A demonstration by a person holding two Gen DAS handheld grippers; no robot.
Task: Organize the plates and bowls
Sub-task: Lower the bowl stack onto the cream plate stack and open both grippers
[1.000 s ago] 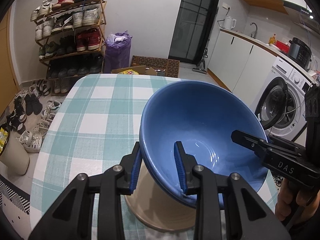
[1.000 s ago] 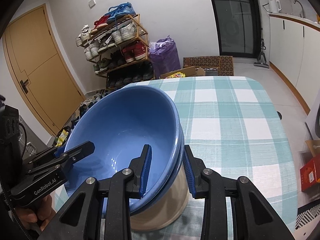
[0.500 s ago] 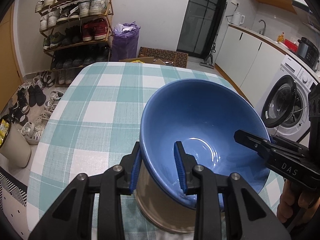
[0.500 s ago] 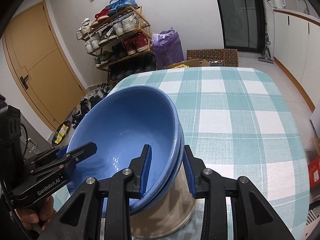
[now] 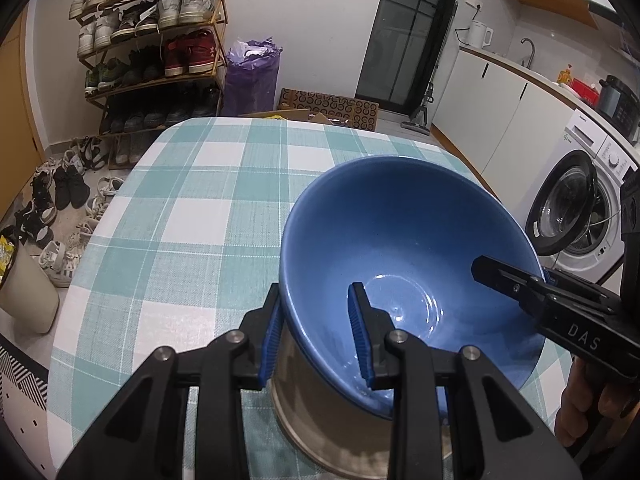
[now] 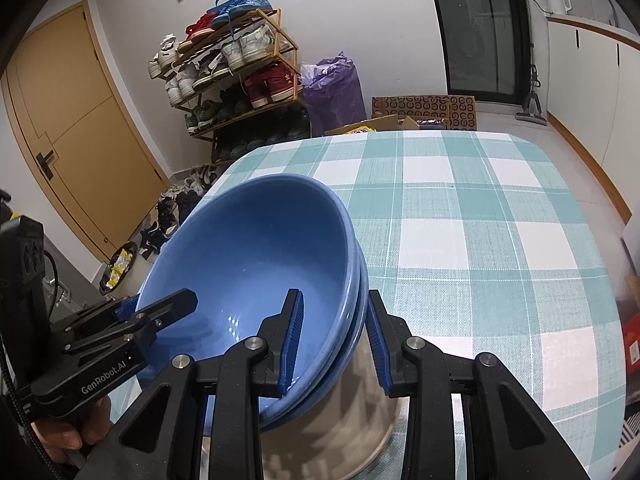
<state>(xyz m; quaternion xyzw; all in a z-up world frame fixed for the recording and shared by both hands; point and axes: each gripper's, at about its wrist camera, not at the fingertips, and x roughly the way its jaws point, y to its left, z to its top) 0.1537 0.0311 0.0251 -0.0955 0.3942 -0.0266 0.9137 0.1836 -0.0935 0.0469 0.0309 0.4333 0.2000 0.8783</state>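
Two grippers clamp one stack of glossy blue ceramic bowls [image 5: 404, 248] at opposite rims; left gripper [image 5: 316, 336] fingers straddle the near-left wall, right gripper [image 6: 334, 340] fingers the right wall, one pad inside, one outside; stack tilted, just above the teal-and-white checked surface [image 5: 192, 216]; contact not visible; beige underside faces down; both hands equally near; level it before setting down.

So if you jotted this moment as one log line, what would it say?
left gripper: shut on blue bowls | right gripper: shut on opposite rim | bowls: two, nested, tilted | below: checked table
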